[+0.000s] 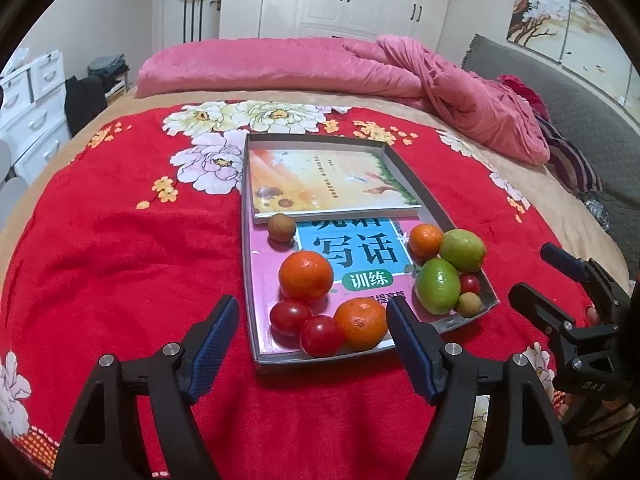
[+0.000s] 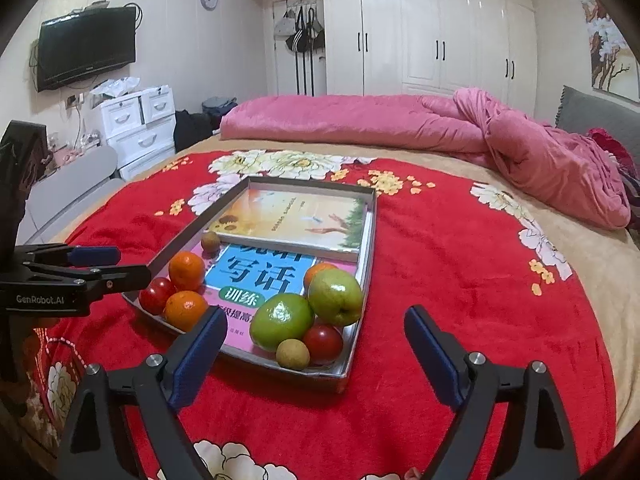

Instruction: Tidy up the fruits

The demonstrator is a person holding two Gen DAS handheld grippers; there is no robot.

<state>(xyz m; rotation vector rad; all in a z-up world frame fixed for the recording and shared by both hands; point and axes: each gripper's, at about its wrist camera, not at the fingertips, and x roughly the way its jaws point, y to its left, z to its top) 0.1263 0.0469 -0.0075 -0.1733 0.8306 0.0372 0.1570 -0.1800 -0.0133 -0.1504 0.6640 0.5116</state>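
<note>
Both claws spread apart, holding nothing: left gripper (image 1: 312, 340) hovers at the tray's (image 1: 249, 208) near edge, right gripper (image 2: 316, 344) off its near right corner.

Fruit count, all in the tray's near half, on the pink book (image 1: 352, 252):
- 3 oranges: one (image 1: 361, 323) at near edge, one (image 1: 306, 276) behind it, one (image 1: 425, 241) by the right wall
- 3 tomatoes: two (image 1: 290, 317) (image 1: 321, 335) near-left, one (image 1: 470, 284) right
- 2 green fruits (image 1: 438, 286) (image 1: 463, 250), right side, touching
- 2 small brown fruits: one (image 1: 468, 305) near right corner, one (image 1: 282, 228) mid-left against the second book (image 1: 328, 180), which fills the far half.
</note>
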